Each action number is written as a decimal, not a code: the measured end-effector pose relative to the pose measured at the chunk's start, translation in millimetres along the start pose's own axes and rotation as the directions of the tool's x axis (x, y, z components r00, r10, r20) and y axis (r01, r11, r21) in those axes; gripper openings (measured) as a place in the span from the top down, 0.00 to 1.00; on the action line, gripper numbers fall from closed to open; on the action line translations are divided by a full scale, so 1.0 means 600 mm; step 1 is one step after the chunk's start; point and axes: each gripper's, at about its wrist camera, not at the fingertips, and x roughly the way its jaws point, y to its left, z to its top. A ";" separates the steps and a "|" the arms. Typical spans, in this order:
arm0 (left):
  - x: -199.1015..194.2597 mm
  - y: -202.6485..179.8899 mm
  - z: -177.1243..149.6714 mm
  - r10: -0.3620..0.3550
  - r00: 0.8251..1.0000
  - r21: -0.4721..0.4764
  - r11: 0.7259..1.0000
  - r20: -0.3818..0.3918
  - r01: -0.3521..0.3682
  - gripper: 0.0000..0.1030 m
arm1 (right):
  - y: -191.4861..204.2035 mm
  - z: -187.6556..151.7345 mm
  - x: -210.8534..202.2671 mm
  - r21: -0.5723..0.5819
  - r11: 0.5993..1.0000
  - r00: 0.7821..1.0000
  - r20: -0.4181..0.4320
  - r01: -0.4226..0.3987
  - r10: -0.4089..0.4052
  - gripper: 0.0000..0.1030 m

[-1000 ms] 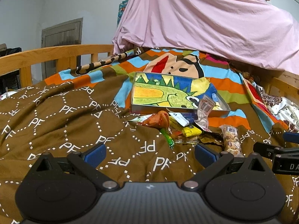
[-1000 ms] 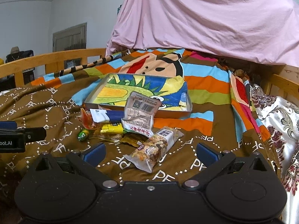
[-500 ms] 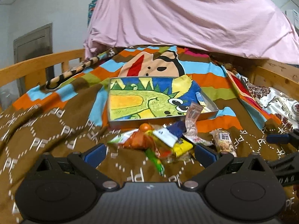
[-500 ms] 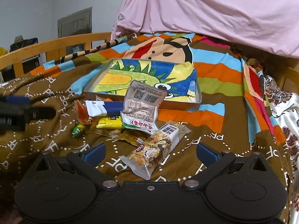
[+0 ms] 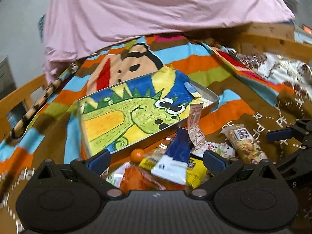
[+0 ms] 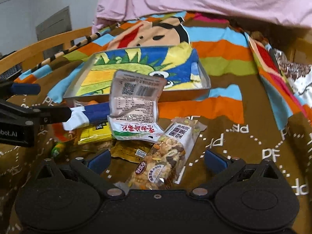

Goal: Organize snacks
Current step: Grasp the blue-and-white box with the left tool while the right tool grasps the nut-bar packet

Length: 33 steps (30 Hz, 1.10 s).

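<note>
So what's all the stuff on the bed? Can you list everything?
tray: one, silver with a green dinosaur picture inside, behind the snacks
nut bar: one, clear wrapper, nearest the right gripper
white packet: one, white and red, standing up mid-pile
blue packet: one, blue and white, before the left gripper
yellow packet: one, under the blue one
orange ball: one, by the tray
blanket: brown, lettered
pink sheet: behind
left gripper: open
right gripper: open

Indoor light, moderate and even, soft shadows only, fisheye bending with dark corners in both views, motion blur smearing the quilt (image 5: 288, 89) at left-view edges, glare on snack wrappers (image 6: 134, 101), right view sharper centrally.
</note>
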 end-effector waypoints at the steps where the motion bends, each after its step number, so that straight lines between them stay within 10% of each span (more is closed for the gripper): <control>1: 0.010 0.000 0.004 -0.008 1.000 0.018 1.000 -0.007 0.008 0.00 | 0.001 -0.003 0.004 -0.005 1.000 1.000 0.005 0.008 -0.008 0.04; 13: 0.099 -0.030 0.016 -0.072 0.992 0.168 0.982 -0.107 0.090 0.03 | -0.019 -0.020 0.025 0.031 1.000 0.998 0.055 0.006 -0.008 0.17; 22: 0.108 -0.031 0.019 -0.159 0.975 0.237 0.952 -0.153 0.192 0.26 | -0.020 -0.023 0.025 0.047 0.999 0.998 0.062 0.005 -0.008 0.29; 33: 0.131 -0.018 0.022 -0.191 0.955 0.126 0.967 -0.228 0.223 0.42 | -0.019 -0.023 0.031 0.048 0.999 0.999 0.048 -0.009 0.006 0.29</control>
